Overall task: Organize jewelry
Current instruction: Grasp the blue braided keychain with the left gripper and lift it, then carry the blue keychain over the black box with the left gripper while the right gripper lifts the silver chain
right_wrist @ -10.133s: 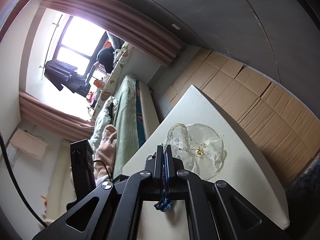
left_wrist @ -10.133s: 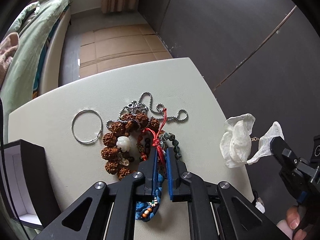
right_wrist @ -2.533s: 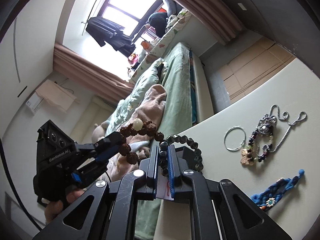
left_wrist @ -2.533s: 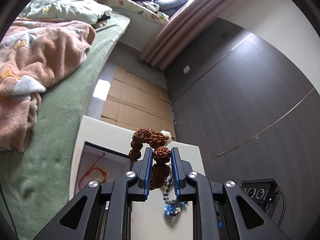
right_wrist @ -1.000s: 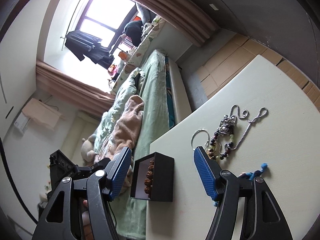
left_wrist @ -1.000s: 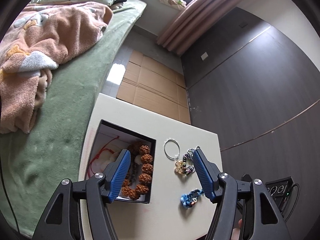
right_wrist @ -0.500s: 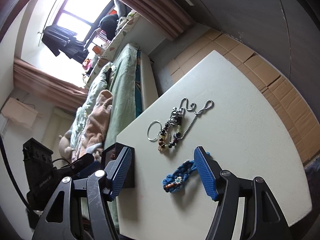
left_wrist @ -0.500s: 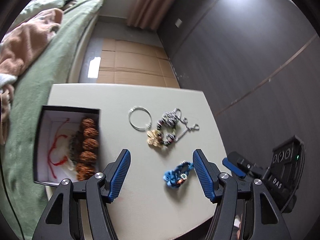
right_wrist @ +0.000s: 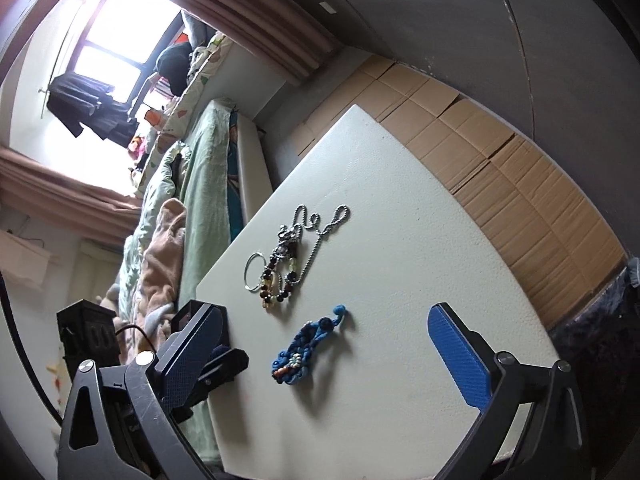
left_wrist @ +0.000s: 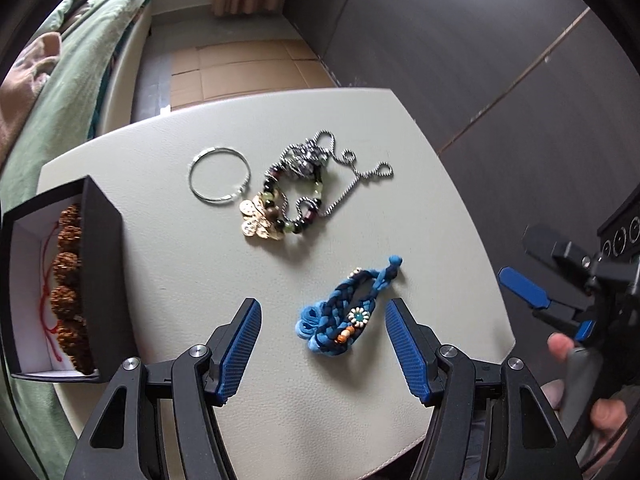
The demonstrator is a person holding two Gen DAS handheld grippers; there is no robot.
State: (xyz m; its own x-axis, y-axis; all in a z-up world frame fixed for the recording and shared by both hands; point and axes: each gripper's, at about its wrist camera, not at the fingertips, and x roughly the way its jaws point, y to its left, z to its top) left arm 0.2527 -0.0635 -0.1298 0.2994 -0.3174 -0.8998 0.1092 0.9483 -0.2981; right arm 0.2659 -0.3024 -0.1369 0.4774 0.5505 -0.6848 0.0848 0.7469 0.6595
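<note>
Fig.: my left gripper (left_wrist: 322, 342) hangs over the table (left_wrist: 360, 420) w/ jaws apart and nothing gripped, the blue braided bracelet (left_wrist: 343, 313) lying flat on the tabletop between its two pads. My right gripper (right_wrist: 324, 354) is empty too, jaws opening wide, and the same bracelet (right_wrist: 306, 350) shows in its gap; from the left view that gripper (left_wrist: 540, 300) sits off the table's right edge. Already stowed: the brown bead bracelet (left_wrist: 68, 280) and a red cord (left_wrist: 50, 276) in the black box (left_wrist: 102, 272) at the table's left edge. Still loose, farther back: a silver ring (left_wrist: 219, 179) touching a gold coin charm (left_wrist: 258, 222), mixed beads (left_wrist: 294, 216) and a ball chain (left_wrist: 352, 178), all in one tangle. Risks as I judge them: (a) both grippers are lined up on one bracelet, so they could knock fingers if both go in; (b) the braid is soft and low, so pads may skid over it or catch only a loop, leaving it dangling and apt to drop short of the box; (c) the box looks to overhang the edge, tho fisheye warp makes that unsure, so a nudge while loading could tip it; (d) lifting any one tangled piece will prob. drag its neighbours along.
</note>
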